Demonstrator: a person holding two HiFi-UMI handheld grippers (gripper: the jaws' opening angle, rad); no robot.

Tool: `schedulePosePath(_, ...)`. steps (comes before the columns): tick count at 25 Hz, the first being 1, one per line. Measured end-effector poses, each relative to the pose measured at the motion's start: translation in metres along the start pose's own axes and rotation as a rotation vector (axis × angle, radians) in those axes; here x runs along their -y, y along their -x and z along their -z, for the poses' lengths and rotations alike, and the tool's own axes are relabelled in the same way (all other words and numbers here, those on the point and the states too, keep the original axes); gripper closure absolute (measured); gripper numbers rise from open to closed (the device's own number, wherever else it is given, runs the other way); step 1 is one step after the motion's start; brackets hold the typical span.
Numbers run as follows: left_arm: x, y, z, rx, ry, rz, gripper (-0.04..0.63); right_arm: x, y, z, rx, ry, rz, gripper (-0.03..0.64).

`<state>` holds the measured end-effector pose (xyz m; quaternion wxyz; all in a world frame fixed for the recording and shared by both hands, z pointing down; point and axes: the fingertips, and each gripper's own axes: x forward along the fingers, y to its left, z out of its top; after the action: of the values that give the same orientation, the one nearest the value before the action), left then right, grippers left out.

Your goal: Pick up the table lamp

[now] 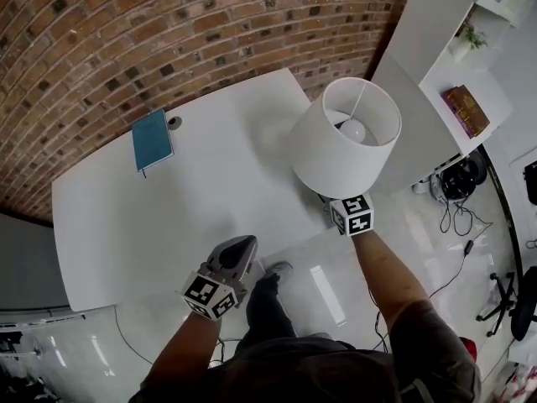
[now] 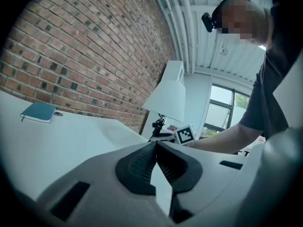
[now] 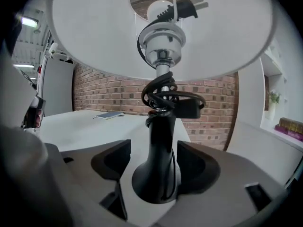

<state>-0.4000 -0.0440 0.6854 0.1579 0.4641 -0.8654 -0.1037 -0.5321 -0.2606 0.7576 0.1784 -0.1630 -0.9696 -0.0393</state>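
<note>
Teal notebook (closed) on white table, brick wall

The left gripper and right gripper are pale grey shells with black pads, each with a black-and-white marker cube. The person wears a dark grey short-sleeved shirt.

A red-brick wall runs along the far edge of the white worktop. The glossy pale floor reflects light. White shelving stands right. A window admits daylight.

My left gripper held near level, jaws pressed together, my right gripper reached further forward, jaws spread wide apart
</note>
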Motion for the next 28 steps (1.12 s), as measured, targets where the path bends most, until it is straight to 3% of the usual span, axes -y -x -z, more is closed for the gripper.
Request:
schedulePosePath(7, -0.011, 0.002, 0.018, -0.017, 0.002, -0.006, 0.592, 0.005, -0.023, -0.008, 0.057, 0.022, 0.028, 0.324)
schedulePosePath(9, -0.013, 0.002, 0.022, -0.017, 0.003, -0.006, 0.592, 0.009, -0.030, -0.011, 0.072, 0.038, 0.046, 0.357)
schedulePosePath(11, -0.015, 0.005, 0.024, -0.018, 0.002, -0.006, 0.592, 0.011, -0.034, -0.012, 0.079, 0.049, 0.059, 0.457)
schedulePosePath(12, -0.016, 0.007, 0.026, -0.021, 0.003, -0.006, 0.592, 0.011, -0.035, -0.012, 0.077, 0.051, 0.056, 0.463)
schedulePosePath(28, -0.008, 0.017, 0.012, -0.037, -0.011, 0.019, 0.592, 0.018, -0.020, -0.025, 0.001, 0.076, 0.042, 0.491)
